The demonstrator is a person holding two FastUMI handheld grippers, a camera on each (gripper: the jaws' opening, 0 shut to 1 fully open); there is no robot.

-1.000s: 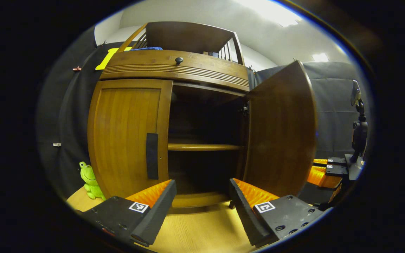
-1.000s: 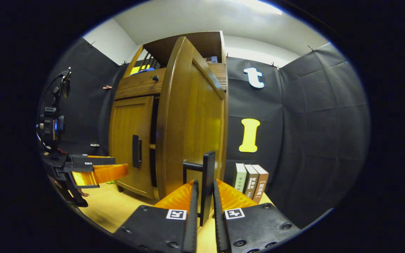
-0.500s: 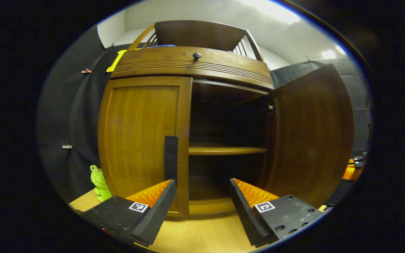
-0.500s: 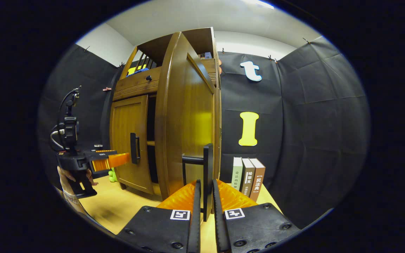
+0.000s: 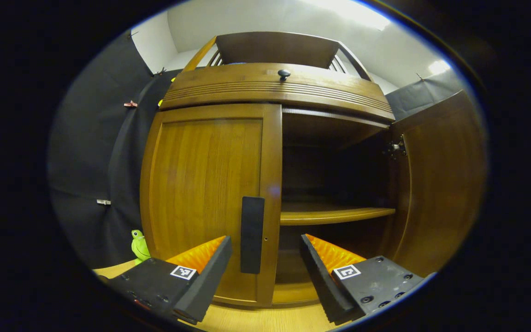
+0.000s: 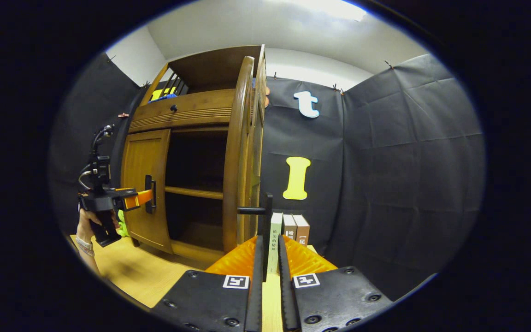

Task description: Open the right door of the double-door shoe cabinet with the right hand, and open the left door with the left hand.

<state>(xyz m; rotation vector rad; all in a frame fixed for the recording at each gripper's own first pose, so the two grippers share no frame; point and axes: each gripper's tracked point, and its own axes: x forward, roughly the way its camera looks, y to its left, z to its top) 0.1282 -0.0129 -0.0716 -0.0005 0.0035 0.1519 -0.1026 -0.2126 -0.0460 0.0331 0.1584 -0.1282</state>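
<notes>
Booth: black cloth walls around a pale wooden bench; the shoe cabinet stands on it, a green plush frog at its left foot and three books to its right.
Right door: the right door is swung wide, edge-on in the right gripper view; the inner shelf is bare.
Right gripper: the right gripper has its fingers clenched on the right door handle, the bar running down between them; contact looks firm, though the very tips are hard to read.
Left door: the left door is closed, flush with the frame, its dark left handle upright near the inner edge.
Left gripper: the left gripper has its fingers spread wide, the handle standing between them, nearer the left finger, not yet pinched.
Step in hand: taking hold of the left handle, by my judgement.
How to do it well: centre the handle in the gap, push in until the fingers pass its face, close squarely on the bar, then pull along the hinge arc rather than straight back.
Hand pose: in the right gripper view a hand holds the left gripper level, pointed straight at the handle.
</notes>
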